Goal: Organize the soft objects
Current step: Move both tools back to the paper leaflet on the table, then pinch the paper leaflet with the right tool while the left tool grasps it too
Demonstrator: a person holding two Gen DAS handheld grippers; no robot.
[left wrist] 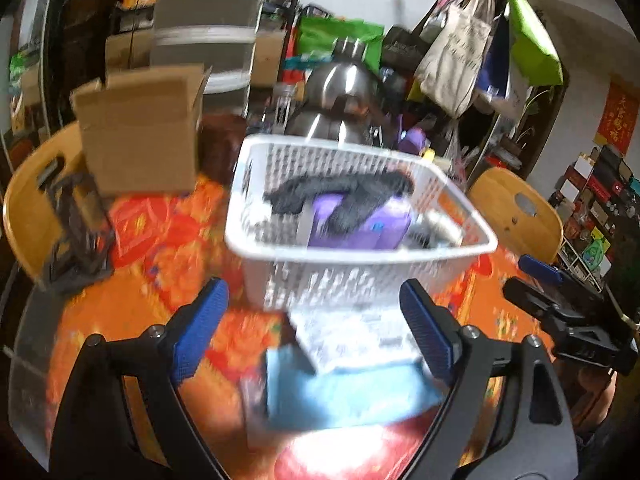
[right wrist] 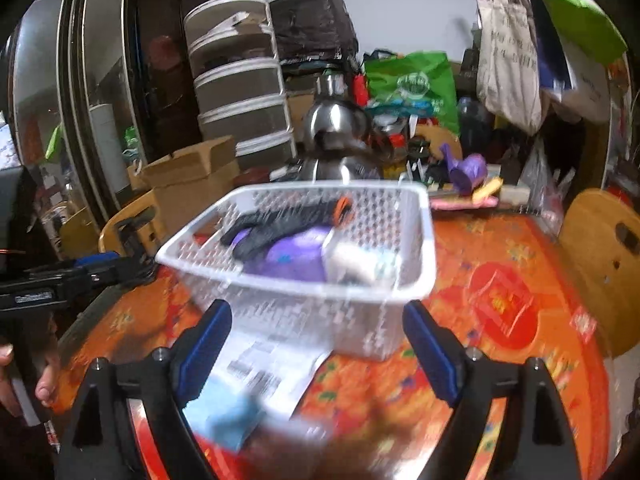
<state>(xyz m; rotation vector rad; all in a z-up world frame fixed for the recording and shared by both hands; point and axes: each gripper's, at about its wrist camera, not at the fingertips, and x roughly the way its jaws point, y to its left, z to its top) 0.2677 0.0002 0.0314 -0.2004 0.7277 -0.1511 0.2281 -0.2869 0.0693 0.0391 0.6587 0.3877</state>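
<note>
My left gripper (left wrist: 312,332) and right gripper (right wrist: 316,348) both gape wide, grasping nothing. The white perforated plastic basket (left wrist: 360,252) sits on the orange patterned tablecloth (right wrist: 500,264), holding a dark knitted cloth (left wrist: 340,196) draped over a purple soft pouch (left wrist: 360,228).

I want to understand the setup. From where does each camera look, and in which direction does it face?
Left wrist: sits on the left gripper, looks down over the white basket; its own open fingers and the right gripper show.
Right wrist: sits on the right gripper, faces the same basket; a hand shows at the left edge.
Shared: basket, light blue cloth, orange tablecloth.
</note>
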